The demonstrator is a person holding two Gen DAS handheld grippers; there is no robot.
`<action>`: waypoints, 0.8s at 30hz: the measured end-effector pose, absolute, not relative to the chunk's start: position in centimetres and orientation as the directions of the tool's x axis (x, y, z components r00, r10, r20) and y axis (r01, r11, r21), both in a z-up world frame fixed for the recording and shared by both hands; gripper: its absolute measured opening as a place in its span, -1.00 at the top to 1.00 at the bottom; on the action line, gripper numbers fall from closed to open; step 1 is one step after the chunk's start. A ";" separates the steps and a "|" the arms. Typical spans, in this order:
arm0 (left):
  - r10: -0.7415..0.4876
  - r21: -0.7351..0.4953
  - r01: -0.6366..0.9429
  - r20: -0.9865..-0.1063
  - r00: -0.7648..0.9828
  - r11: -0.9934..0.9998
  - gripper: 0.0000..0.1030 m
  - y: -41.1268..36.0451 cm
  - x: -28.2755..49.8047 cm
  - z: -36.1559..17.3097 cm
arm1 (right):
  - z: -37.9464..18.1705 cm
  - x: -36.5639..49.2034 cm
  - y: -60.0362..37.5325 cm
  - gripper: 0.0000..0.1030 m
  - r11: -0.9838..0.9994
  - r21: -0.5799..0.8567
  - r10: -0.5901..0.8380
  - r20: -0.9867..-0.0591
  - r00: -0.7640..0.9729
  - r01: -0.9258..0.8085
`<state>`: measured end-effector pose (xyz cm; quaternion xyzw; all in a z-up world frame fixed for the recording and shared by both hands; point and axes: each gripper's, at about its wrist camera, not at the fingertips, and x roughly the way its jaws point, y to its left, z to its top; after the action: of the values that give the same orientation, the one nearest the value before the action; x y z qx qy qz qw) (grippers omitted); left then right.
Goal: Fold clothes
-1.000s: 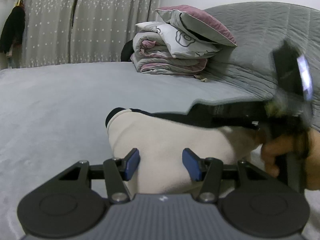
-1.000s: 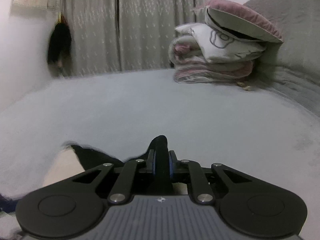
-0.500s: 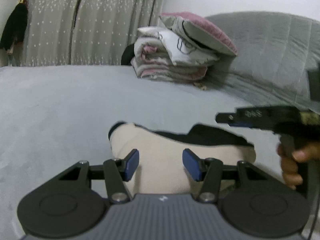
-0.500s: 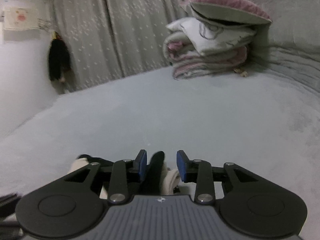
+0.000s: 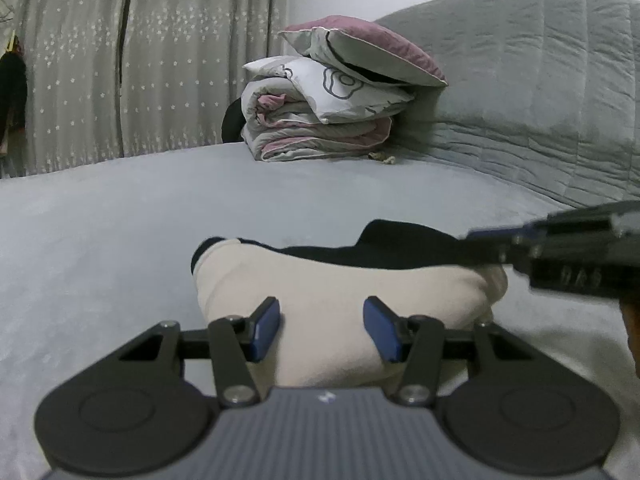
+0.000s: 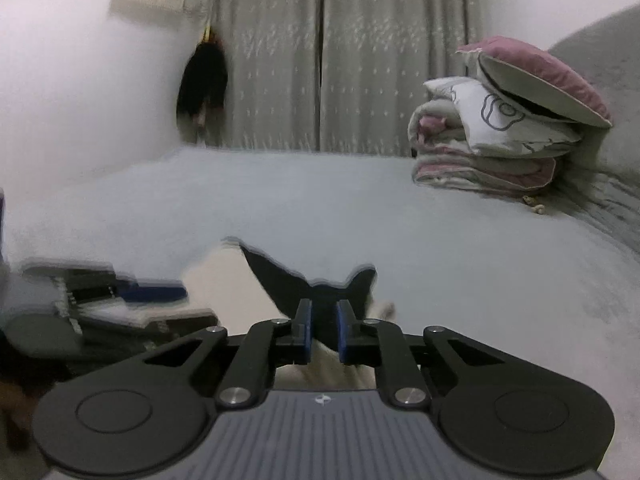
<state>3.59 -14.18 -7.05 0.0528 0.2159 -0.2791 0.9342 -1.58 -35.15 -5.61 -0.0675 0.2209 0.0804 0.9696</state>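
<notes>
A cream garment with a black part [image 5: 340, 276] lies in a folded heap on the grey bed [image 5: 120, 216]. My left gripper [image 5: 322, 326] is open, with its blue pads on either side of the cream cloth at its near edge. My right gripper [image 6: 322, 330] is shut on the garment's black part [image 6: 320, 288], which sticks up between the pads. The right gripper also shows at the right of the left wrist view [image 5: 560, 244], and the left gripper shows blurred at the left of the right wrist view [image 6: 120, 304].
A stack of folded bedding and a pink pillow [image 5: 340, 108] sits at the back of the bed against the grey quilted headboard [image 5: 540, 92]. Grey curtains [image 5: 140, 60] hang behind. A dark item [image 6: 204, 80] hangs on the wall.
My right gripper, shut on the black cloth a second ago, opened around it, then shut on it again and swung its view. The left gripper stayed open at the cream cloth.
</notes>
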 end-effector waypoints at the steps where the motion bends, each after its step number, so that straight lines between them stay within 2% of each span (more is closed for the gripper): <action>1: -0.500 -0.016 0.548 -0.433 0.750 0.836 0.07 -14.3 3.5 -7.2 | -6.2 -1.3 -35.2 0.86 0.976 -0.116 0.110 -0.460 0.881 -0.183; 5: -0.502 0.003 0.557 -0.432 0.750 0.830 0.06 -14.7 3.3 -7.4 | -6.9 0.1 -36.6 0.86 0.988 -0.046 0.108 -0.499 0.860 -0.151; 9: -0.512 -0.051 0.548 -0.436 0.740 0.835 0.01 -14.0 3.7 -6.9 | -5.8 -0.4 -36.9 0.82 0.990 0.010 0.130 -0.485 0.865 -0.143; 11: -0.527 -0.106 0.541 -0.443 0.726 0.834 -0.18 -13.4 4.1 -6.4 | -5.0 -0.5 -37.2 0.59 0.991 0.046 0.135 -0.487 0.863 -0.129; 13: -0.552 -0.193 0.526 -0.440 0.708 0.829 -0.32 -12.5 4.6 -5.6 | -4.3 -0.6 -38.3 0.01 0.988 0.119 0.146 -0.499 0.854 -0.099; 14: -0.564 -0.241 0.513 -0.433 0.703 0.824 -0.35 -11.9 4.9 -5.1 | -3.9 -0.6 -38.9 -0.04 0.984 0.158 0.153 -0.505 0.849 -0.084; 17: -0.574 -0.327 0.473 -0.418 0.704 0.818 -0.44 -10.3 5.6 -4.5 | -3.8 -0.5 -41.4 -0.06 0.933 0.360 0.224 -0.551 0.804 -0.013; 20: -0.564 -0.395 0.415 -0.429 0.705 0.819 -0.45 -8.7 6.6 -4.6 | -4.8 -0.7 -43.3 -0.06 0.821 0.565 0.324 -0.583 0.745 0.085; 22: -0.563 -0.438 0.379 -0.447 0.695 0.815 -0.45 -8.1 7.2 -5.0 | -5.8 -0.8 -43.9 -0.06 0.729 0.674 0.416 -0.572 0.707 0.117; 24: -0.567 -0.482 0.342 -0.467 0.679 0.807 -0.45 -7.5 7.8 -5.7 | -6.5 -0.7 -43.7 -0.06 0.679 0.723 0.469 -0.559 0.683 0.126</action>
<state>7.85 -7.54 -5.74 -0.1807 0.3107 -0.2529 0.8983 -0.69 -43.69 -6.55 0.3872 0.3843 0.1033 0.8317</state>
